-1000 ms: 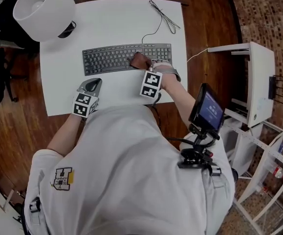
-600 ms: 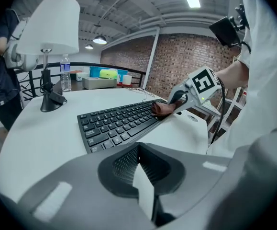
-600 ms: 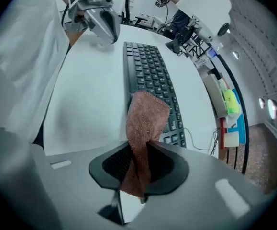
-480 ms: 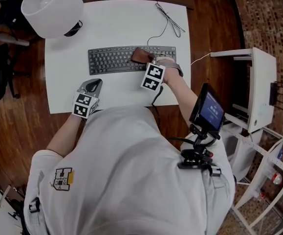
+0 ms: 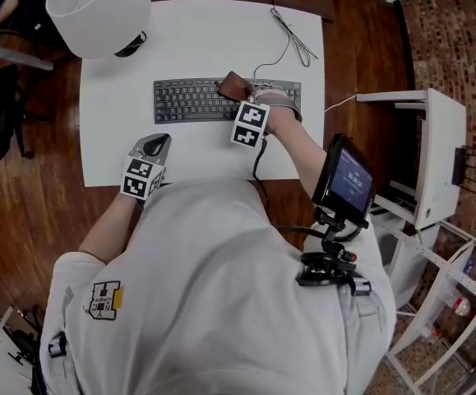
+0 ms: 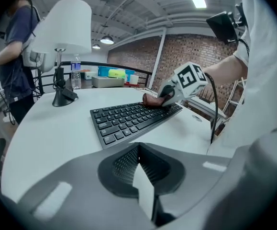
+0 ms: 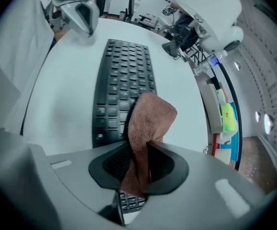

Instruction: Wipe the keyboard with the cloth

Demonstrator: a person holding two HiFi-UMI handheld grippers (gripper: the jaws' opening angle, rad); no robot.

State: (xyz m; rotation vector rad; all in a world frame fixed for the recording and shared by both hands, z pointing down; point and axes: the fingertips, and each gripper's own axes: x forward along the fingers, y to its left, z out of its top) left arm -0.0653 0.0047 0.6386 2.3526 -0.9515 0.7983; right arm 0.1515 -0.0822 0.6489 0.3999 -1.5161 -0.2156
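R tongs [image 7: 137, 169] are clenched on a brown terry cloth [image 7: 148, 116]. The fabric is pinched between the jaws, and its free end (a folded flap) sticks out fwd past the tips and lies on the keys. Right under these tongs is the black keyboard [image 5: 192, 101]. The cloth sits on its far edge, twd the R half of the board.

L tongs [image 6: 138, 169] are shut w/ nothing between the jaws, and they sit low at the near edge of the white worktop [image 5: 205, 39]. The keyboard's L end is just ahead of them and not touching. The rest of the board runs off to their R.

Further ahead of the L tongs and a bit L stands a white-shaded lamp [image 6: 64, 28]. Beyond the R tongs, past the keyboard, a thin cable [image 5: 291, 35] trails over the worktop.
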